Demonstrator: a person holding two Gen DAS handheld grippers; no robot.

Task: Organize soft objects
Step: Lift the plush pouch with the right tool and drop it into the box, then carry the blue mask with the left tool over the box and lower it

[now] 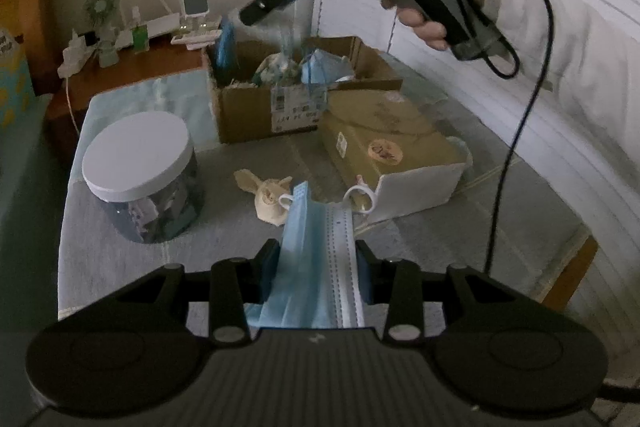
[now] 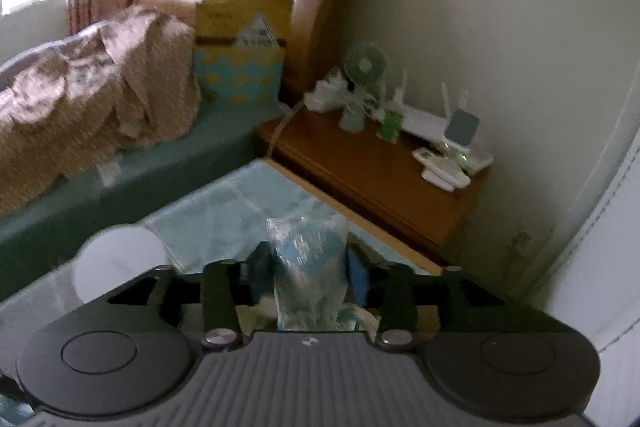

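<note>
Face masks (image 1: 320, 251), a small stack of blue and white ones, sit clamped between the two fingers of the left gripper (image 1: 318, 259), which is closed on them. Their far ends reach forward over the grey-blue cloth of the table (image 1: 120, 267), and two white ear loops (image 1: 358, 197) curl out at the tips. Just beyond the masks lies a crumpled beige soft item (image 1: 269, 197), touching or nearly touching the left loop. To its left stands a dark jar with a white lid (image 1: 138, 157), well apart from the masks. To the right, a flat tan box with a white end (image 1: 394, 155) rests on the table, close to the right ear loop.

Behind these sits an open cardboard box (image 1: 280, 99) that already holds more blue masks (image 1: 324, 67) and some pale wrapped things.

Above that box, in the left wrist view, the right gripper (image 1: 250, 15) hangs in the air, held in the person's hand (image 1: 424, 23), with a black cable (image 1: 520, 107) trailing down from it. In its own view, the right gripper (image 2: 306, 267) is closed on a clear plastic packet with something blue inside (image 2: 306, 259); the frame is blurred, so the contents cannot be told further.

Past the table stand a wooden nightstand (image 2: 372, 167) carrying a small green fan (image 2: 364, 67) and a white router (image 2: 424, 119), and a bed with a rumpled brown blanket (image 2: 92, 87).
</note>
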